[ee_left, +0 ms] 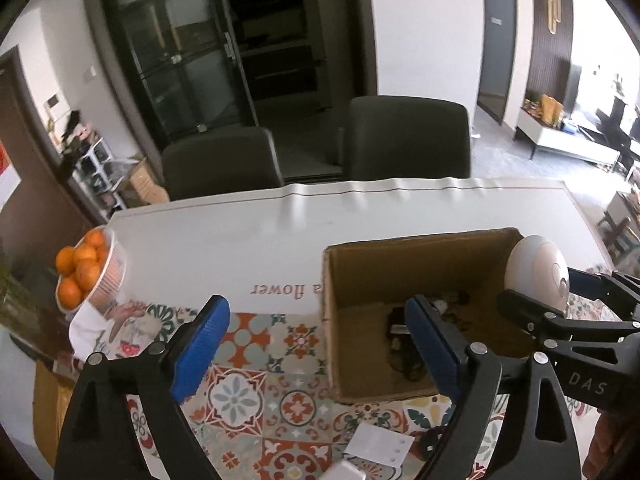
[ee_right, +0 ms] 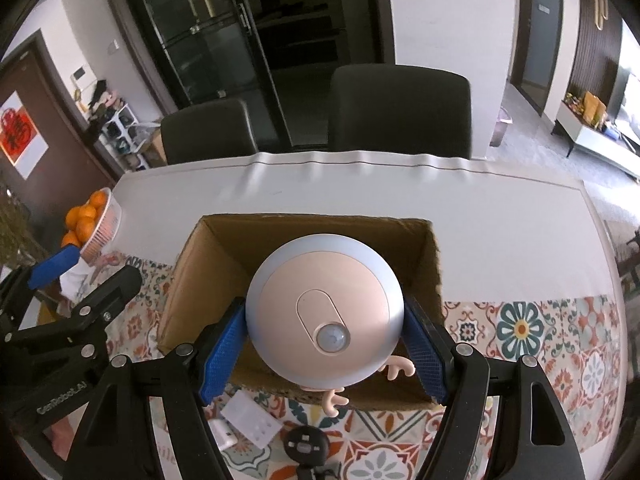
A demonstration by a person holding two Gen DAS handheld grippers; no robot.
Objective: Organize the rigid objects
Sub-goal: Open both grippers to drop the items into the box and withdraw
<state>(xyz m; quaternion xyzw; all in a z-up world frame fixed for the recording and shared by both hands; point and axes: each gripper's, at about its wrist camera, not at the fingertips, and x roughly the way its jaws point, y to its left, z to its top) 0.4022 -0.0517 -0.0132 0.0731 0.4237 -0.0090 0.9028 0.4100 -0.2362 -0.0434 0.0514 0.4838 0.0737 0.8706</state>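
An open cardboard box [ee_left: 360, 276] [ee_right: 192, 280] stands on the patterned tablecloth. Dark cables and a black device [ee_left: 404, 340] lie inside it. My right gripper [ee_right: 324, 340] is shut on a round pink and silver night light [ee_right: 324, 308] with small pink hands, held over the box's near edge. It also shows in the left wrist view [ee_left: 536, 272] at the box's right side. My left gripper [ee_left: 316, 344] is open and empty, above the box's left front corner.
A bowl of oranges [ee_left: 86, 272] [ee_right: 90, 220] sits at the table's left edge. A white flat panel [ee_left: 378, 446] [ee_right: 250, 420], a white plug [ee_right: 222, 432] and a black round device [ee_right: 306, 446] lie in front of the box. Two dark chairs [ee_left: 408, 136] stand behind the table.
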